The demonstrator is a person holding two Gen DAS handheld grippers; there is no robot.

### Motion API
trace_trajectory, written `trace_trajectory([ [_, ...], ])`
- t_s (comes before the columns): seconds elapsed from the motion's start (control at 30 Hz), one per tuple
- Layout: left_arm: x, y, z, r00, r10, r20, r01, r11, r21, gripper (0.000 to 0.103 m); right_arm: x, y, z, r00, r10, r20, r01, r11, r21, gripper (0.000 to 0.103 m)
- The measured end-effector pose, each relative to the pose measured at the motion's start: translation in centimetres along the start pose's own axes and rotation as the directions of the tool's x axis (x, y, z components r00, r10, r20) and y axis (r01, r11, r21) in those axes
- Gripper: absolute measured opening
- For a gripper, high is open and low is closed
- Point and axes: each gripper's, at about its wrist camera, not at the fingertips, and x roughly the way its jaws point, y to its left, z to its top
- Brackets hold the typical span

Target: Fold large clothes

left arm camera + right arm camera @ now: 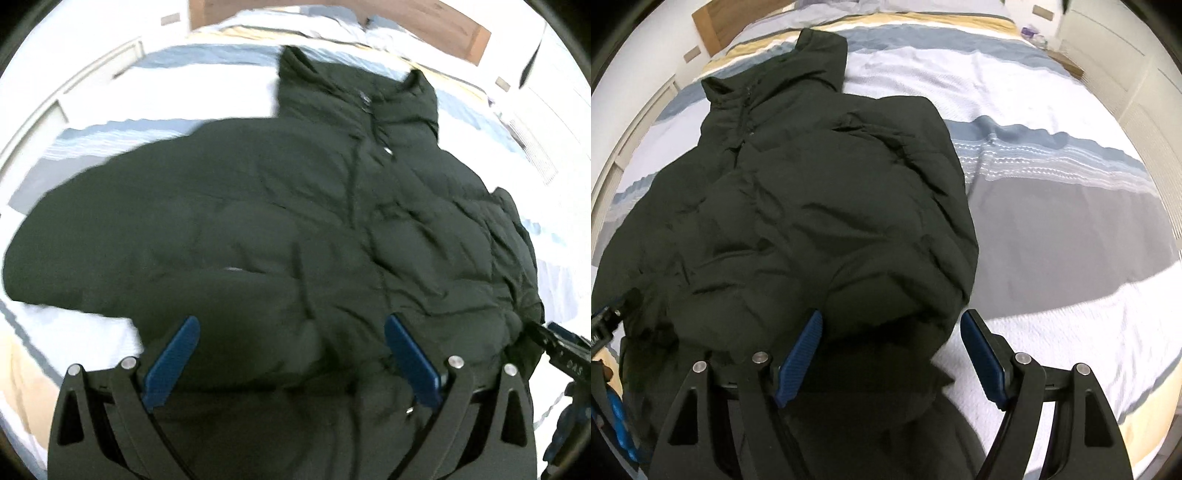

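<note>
A dark green puffer jacket [295, 206] lies front up on the bed, its collar [354, 85] toward the headboard. In the left wrist view one sleeve [74, 251] stretches out to the left. In the right wrist view the jacket [812, 206] fills the left half, with its right sleeve folded over the front. My left gripper [291, 320] hangs open above the jacket's lower part, its blue pads [173, 365] wide apart. My right gripper [892, 314] is open over the jacket's lower right edge, with its right pad [982, 354] above bare bedcover.
The bedcover [1052, 177] has white, blue, grey and yellow stripes. A wooden headboard [443, 22] stands at the far end. White panelled walls or cupboards flank the bed. Small items sit on a bedside surface [1034, 35]. The right gripper's body [561, 354] shows at the left wrist view's edge.
</note>
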Motion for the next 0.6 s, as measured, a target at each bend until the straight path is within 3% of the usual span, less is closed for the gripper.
trace_trajectory([
  [0.3, -3.6, 6.7, -0.4, 0.998, 0.043, 0.040, -0.039, 0.996, -0.080, 0.102, -3.6, 1.3, -2.9, 0.999, -0.032, 0.013, 0.031, 0.998, 0.053, 0.076],
  [0.6, -6.0, 12.1, -0.8, 0.994, 0.085, 0.065, -0.075, 0.988, -0.135, 0.102, -6.9, 3.1, -3.7, 0.997, -0.068, 0.038, 0.065, 0.995, 0.073, 0.076],
])
